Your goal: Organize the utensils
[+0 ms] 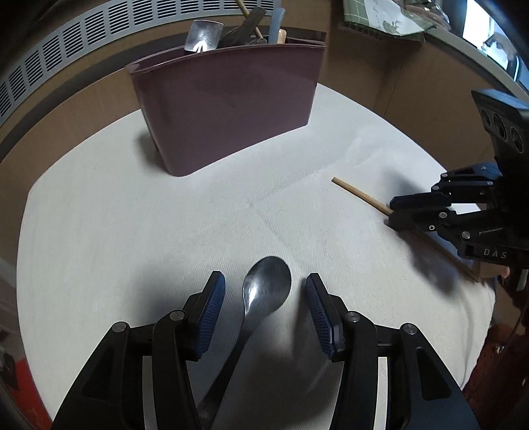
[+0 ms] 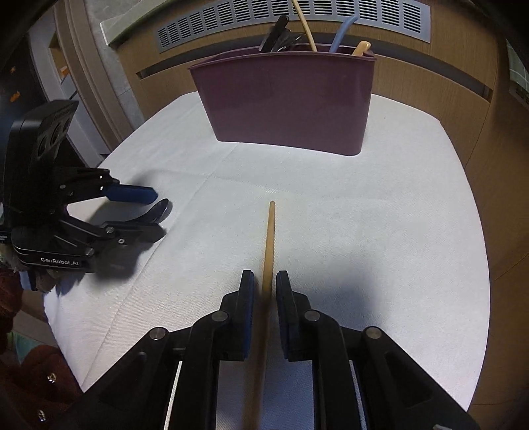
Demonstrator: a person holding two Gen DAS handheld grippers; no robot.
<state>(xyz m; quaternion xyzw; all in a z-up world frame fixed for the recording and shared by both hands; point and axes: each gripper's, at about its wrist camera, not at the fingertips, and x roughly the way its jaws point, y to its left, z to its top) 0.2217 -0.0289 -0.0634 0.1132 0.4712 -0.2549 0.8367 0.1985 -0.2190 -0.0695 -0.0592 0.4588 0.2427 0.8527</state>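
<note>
Covering the worktop (image 1: 132, 231) is a white cloth, and everything sits on it. A wall with a long grey vent (image 2: 297, 20) stands behind.

Next biggest is the dark red bin (image 1: 224, 106), which stands upright at the far side of the worktop. Some utensils poke out of its top: a shiny metal one (image 1: 203, 36), a dark one, a blue handle (image 2: 342, 33) and pale sticks.

Then come the two grippers. The left hand-held gripper (image 1: 265, 284) is low over the cloth with its two blue pads wide apart. It has hold of nothing. A metal spoon (image 1: 264, 291) lies flat on the cloth between those pads, with a gap on each side. Its bowl points toward the bin and its handle runs back under the gripper.

The right hand-held gripper (image 2: 265, 284) is on the other side, well apart from the left one. Its two fingers are close together, with only a thin gap. A wooden chopstick (image 2: 269, 244) lies in that gap and points straight toward the bin. I cannot tell if the pads are pinching the chopstick or only sitting just beside it. In the left wrist view the same chopstick (image 1: 360, 195) lies on the cloth and runs under the black fingers of the right gripper.

The spoon and the chopstick are both out on the cloth, near the front, not in the bin.
</note>
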